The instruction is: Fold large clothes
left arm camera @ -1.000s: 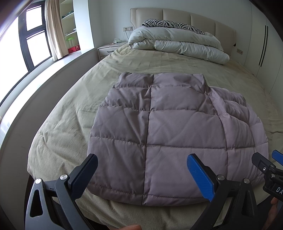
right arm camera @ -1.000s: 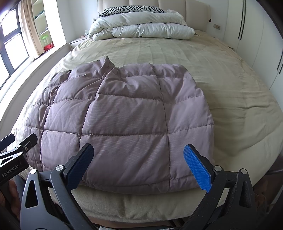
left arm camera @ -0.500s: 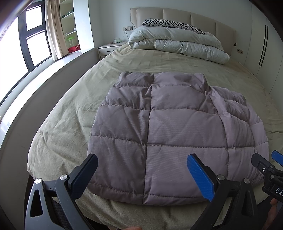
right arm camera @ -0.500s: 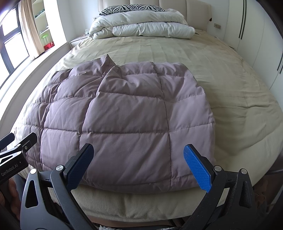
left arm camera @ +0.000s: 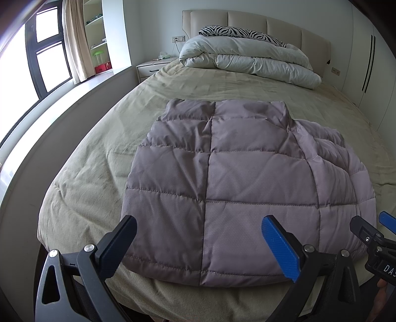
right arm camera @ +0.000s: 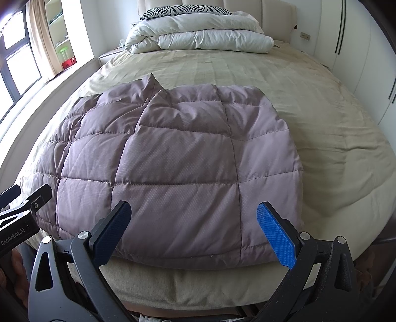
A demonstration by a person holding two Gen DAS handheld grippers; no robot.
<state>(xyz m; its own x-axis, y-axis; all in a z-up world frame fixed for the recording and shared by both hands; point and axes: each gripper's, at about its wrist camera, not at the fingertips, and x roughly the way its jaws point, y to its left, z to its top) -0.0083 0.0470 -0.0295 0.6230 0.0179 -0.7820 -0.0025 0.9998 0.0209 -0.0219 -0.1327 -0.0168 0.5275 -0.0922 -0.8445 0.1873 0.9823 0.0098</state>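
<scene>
— How do the fingers stand on the left gripper (left arm camera: 200, 244)?

— Spread wide and released, nothing between them. They hang over the near hem of the quilted jacket (left arm camera: 222, 178), on its left half, not touching the fabric as far as I can see.

— And the right gripper (right arm camera: 198, 231)?

— The same: fingers apart, holding nothing, poised above the near hem toward the jacket's right half. Each gripper shows at the edge of the other's view, so they sit side by side.

— Where does the jacket lie?

— Flat on the bed (right arm camera: 334, 119), on the olive-beige cover, near the foot edge. It is mauve-grey, stitched in large squares. The collar end points toward the headboard (left arm camera: 247, 22). A raised fold runs along it, right of centre in the left wrist view.

— What is beyond it?

— A white duvet (left arm camera: 250, 59) bunched at the head of the bed, with a zebra-print pillow (left arm camera: 237, 31) behind it. A nightstand (left arm camera: 151, 68) stands to the left, by the window (left arm camera: 47, 64).
</scene>
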